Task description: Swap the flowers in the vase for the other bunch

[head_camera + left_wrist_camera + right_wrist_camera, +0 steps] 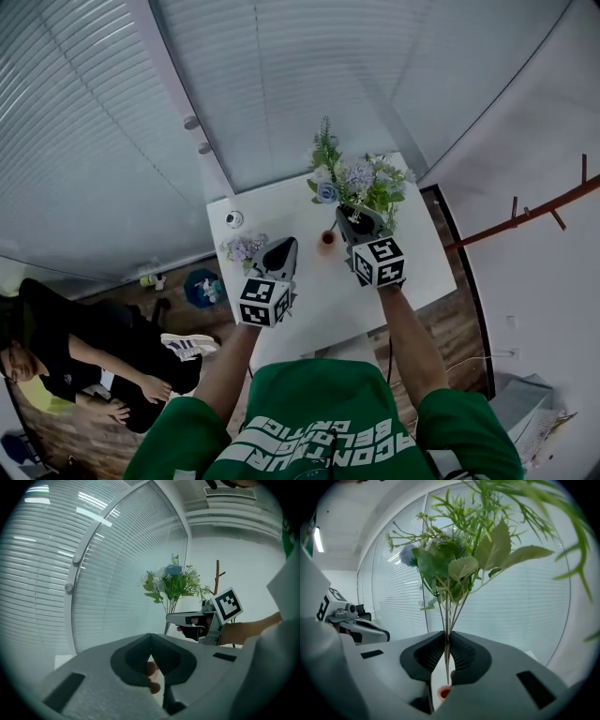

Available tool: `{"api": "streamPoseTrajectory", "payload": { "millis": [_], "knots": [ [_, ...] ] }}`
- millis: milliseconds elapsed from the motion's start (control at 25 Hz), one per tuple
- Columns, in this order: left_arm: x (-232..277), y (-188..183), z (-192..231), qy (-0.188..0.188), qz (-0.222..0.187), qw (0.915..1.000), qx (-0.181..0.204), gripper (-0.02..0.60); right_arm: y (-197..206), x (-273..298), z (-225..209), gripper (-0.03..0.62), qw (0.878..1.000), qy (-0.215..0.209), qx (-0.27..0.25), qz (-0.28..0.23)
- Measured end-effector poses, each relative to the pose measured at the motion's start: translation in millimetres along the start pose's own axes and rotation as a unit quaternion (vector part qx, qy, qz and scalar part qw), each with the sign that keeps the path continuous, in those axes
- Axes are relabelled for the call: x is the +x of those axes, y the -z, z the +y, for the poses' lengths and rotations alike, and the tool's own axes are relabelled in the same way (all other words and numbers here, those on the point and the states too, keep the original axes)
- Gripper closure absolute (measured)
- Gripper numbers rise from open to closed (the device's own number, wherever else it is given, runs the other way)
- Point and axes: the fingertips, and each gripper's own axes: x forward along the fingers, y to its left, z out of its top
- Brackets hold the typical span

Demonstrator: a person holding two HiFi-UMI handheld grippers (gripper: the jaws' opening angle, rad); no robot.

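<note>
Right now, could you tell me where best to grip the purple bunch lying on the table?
By its stems, coming from above with jaws across them. The purple bunch lies flat on the table, blooms toward its left edge; the stems seem to run under the left gripper, out of sight.

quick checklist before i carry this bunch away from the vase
1. Right gripper shut on the blue bunch's stems: ok.
2. Stem ends above the vase mouth, out of it: ok.
3. Vase upright on the table: ok.
4. Purple bunch lying on the table beside the left gripper: ok.
5. Left gripper free, jaws together on nothing: ok.
</note>
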Motion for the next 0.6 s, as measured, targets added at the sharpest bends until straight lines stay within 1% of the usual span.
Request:
{"api": "streamPoseTrajectory", "payload": {
  "millis": [240,400,600],
  "knots": [
    [3.1,-8.7,-21.6,0.005,0.004,1.0000,0.006,0.574,-6.7,-18.6,-11.0,0.554,1.000,0.000,0.013,0.002],
    [21.3,-7.0,-47.3,0.033,0.014,0.9992,0.017,0.574,-2.8,-37.1,-35.4,0.554,0.999,0.020,0.026,0.004],
    [52.7,-2.0,-92.5,0.068,0.028,0.9968,0.031,0.574,9.2,-78.4,-82.6,0.554,0.997,0.058,0.040,0.010]
  ]
}}
